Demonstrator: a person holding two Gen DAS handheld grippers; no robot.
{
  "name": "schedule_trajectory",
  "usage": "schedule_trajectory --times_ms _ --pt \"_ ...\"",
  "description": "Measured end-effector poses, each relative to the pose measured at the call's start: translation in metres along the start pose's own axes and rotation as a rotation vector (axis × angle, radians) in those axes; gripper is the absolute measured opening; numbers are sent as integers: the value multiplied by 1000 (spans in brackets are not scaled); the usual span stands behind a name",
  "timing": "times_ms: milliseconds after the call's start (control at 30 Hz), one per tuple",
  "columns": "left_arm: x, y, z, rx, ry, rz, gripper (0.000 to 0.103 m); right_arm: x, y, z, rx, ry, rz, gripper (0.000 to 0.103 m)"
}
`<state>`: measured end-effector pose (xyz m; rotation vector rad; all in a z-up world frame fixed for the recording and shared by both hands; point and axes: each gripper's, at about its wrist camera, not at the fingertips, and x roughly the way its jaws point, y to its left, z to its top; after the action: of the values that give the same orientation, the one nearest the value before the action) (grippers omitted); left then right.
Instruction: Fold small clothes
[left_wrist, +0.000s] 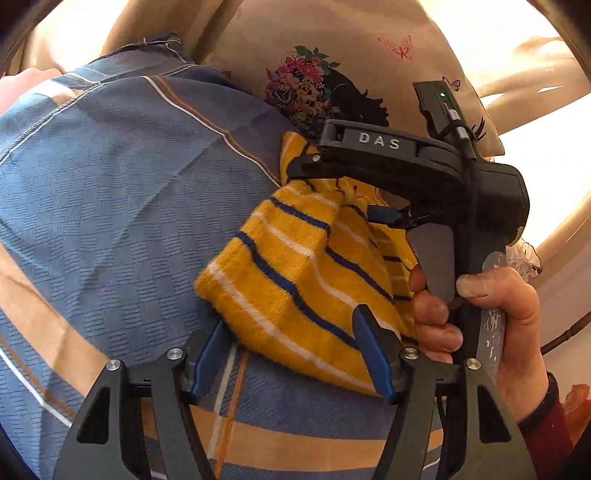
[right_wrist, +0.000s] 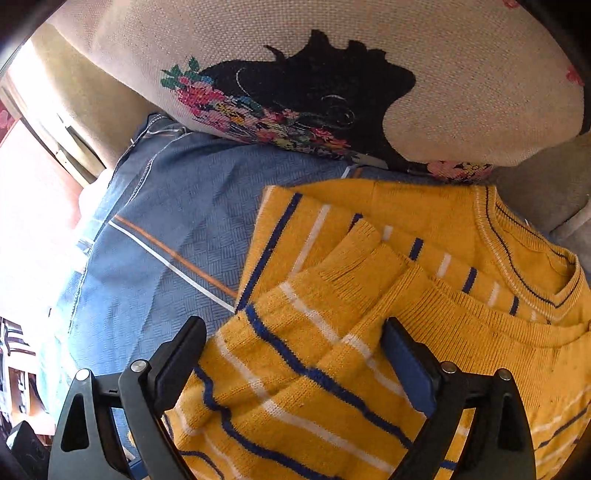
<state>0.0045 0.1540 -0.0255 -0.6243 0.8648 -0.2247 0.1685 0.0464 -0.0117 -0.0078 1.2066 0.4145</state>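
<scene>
A small yellow knit sweater with blue and white stripes lies partly folded on a blue patterned bedspread, its collar at the right. My right gripper is open, its fingers straddling a folded part of the sweater. In the left wrist view the sweater is a bunched heap, and my left gripper is open around its near edge. The right gripper's black body, held by a hand, sits over the sweater's far side.
A beige cushion with a black silhouette and flowers lies just behind the sweater, also in the left wrist view. The bedspread stretches left. Bright light fills the left of the right wrist view.
</scene>
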Motion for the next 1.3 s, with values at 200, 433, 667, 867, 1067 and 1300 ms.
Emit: schedule_trajectory --times_ms 200,433,667,867,1067,1300 --pt "14 -1 -5 -76 57 -58 13 25 33 8 -162 116 -167 103" --pt "0 -44 -13 1 25 -55 13 3 40 -4 -231 33 -271 32" --pt "-50 -108 -38 152 -3 -162 34 -84 -52 -26 -19 -135 -79 23" --pt "-54 -134 -55 233 -4 -91 47 -142 -168 -85 211 -238 -6 22" --pt "-19 -151 -69 238 121 -72 47 -155 -268 -141 414 -254 44 27" --pt "0 -170 -93 280 168 -51 47 -188 -306 -185 488 -318 -40 57"
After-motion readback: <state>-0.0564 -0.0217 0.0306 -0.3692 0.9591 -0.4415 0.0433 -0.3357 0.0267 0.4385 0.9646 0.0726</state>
